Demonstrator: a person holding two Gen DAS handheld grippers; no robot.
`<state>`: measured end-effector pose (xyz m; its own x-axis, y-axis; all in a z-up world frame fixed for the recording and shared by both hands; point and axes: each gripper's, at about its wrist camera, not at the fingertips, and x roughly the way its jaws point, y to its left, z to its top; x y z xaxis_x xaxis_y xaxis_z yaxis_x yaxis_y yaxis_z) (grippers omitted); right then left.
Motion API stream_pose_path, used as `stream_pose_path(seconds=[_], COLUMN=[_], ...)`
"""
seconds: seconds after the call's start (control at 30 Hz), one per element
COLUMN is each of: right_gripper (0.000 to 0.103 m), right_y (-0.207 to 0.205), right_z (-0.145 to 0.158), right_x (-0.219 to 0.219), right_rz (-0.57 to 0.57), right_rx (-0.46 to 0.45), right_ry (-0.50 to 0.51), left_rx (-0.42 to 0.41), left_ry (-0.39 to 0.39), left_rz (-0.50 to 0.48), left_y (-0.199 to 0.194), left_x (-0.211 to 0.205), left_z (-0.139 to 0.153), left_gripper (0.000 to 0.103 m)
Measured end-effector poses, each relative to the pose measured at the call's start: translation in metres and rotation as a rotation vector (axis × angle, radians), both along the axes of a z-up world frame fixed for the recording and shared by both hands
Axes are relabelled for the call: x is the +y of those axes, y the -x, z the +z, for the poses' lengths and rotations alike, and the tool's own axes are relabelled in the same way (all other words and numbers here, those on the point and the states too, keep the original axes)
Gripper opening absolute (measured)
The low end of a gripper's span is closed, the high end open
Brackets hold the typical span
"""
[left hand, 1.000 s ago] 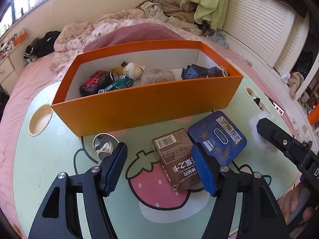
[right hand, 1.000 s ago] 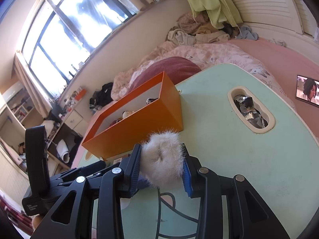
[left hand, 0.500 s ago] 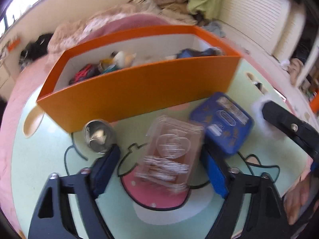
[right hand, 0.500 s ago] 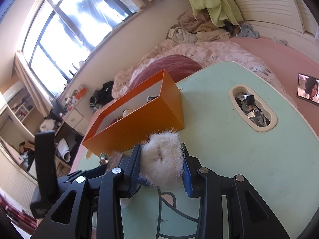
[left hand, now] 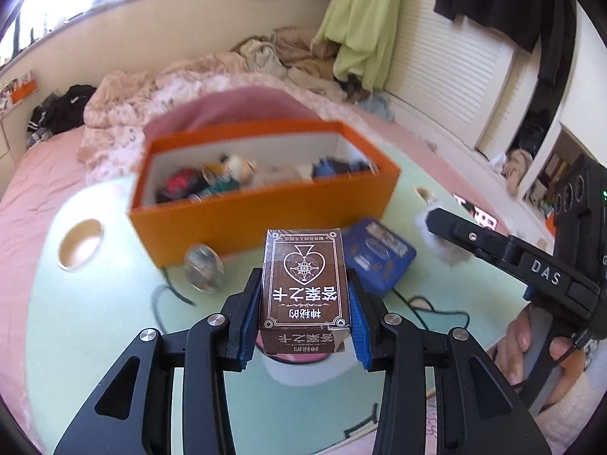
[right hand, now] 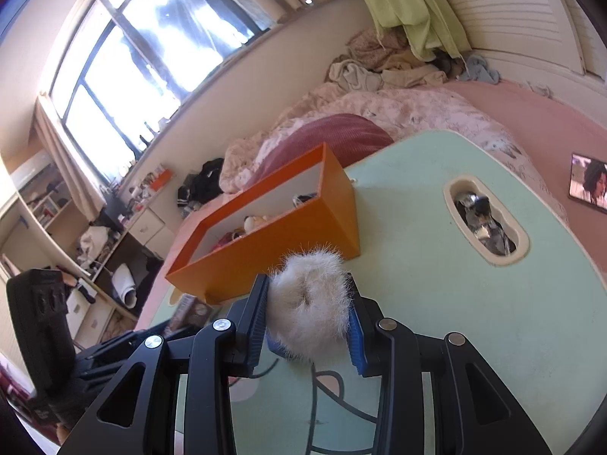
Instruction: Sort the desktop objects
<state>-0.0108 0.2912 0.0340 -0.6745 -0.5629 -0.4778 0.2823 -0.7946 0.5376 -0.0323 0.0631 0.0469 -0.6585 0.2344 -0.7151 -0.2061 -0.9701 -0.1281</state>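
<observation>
My left gripper (left hand: 303,292) is shut on a brown card box (left hand: 303,288) and holds it above the green table, in front of the orange box (left hand: 261,204). The orange box holds several small toys. My right gripper (right hand: 308,303) is shut on a white fluffy ball (right hand: 309,305), held above the table near the orange box (right hand: 265,250). The right gripper also shows at the right of the left wrist view (left hand: 436,223). A blue tin (left hand: 379,258) and a small shiny metal cup (left hand: 203,267) lie on the table by the orange box.
The green table (left hand: 95,322) has a round recess (left hand: 79,244) at the left and an oval recess (right hand: 485,223) with foil scraps at the right. A bed with pink bedding and clothes lies behind. A phone (right hand: 588,182) lies on the bed.
My left gripper closed on the brown card box and lifted it off the table. The right gripper kept hold of the fluffy ball and barely moved.
</observation>
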Motion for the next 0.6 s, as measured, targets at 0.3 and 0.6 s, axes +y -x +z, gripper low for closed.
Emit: stream_pose_path(seconds=[0.3,0.6], right_gripper=[0.038,0.073], right_y=[0.059,0.074], right_z=[0.071,0.033], right_x=[-0.054,-0.049], right_rz=[0.049,0.009], right_rx=[0.101,-0.015], right_ry=[-0.089,-0.087], left_rx=[0.017,-0.038], left_ry=[-0.026,-0.128], left_rz=[0.16,0.234], left_y=[0.09,0.08], left_x=[-0.021,-0.06], left_z=[0.048,0.014], left_gripper=[0.042,0.071])
